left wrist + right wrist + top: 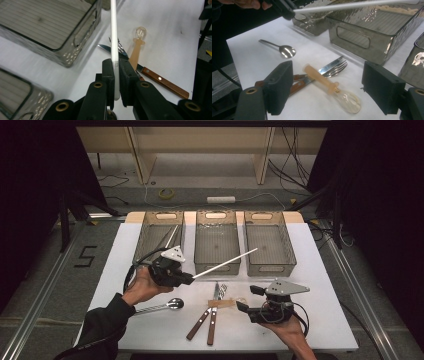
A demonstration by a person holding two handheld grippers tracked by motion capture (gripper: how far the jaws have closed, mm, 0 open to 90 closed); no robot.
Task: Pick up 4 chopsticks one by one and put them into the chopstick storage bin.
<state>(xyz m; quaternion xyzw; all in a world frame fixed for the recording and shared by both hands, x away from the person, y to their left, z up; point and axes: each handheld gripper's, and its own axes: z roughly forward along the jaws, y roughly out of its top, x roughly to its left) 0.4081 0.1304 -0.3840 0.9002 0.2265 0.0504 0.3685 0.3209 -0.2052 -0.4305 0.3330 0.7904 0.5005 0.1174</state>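
The white chopstick (225, 263) was judged light, stiff and smooth, likely to pivot or slip when pinched at one end; a hold nearer its middle would have steadied it. It was seen as a long, thin, pale rod. It was clamped near one end by the closed left hand-held gripper (116, 75) and held above the tabletop (320, 285), its far tip reaching toward the middle tray (216, 242). The right hand-held gripper (327, 90) was held open, empty, over the clear-bowled spoon (332, 87).
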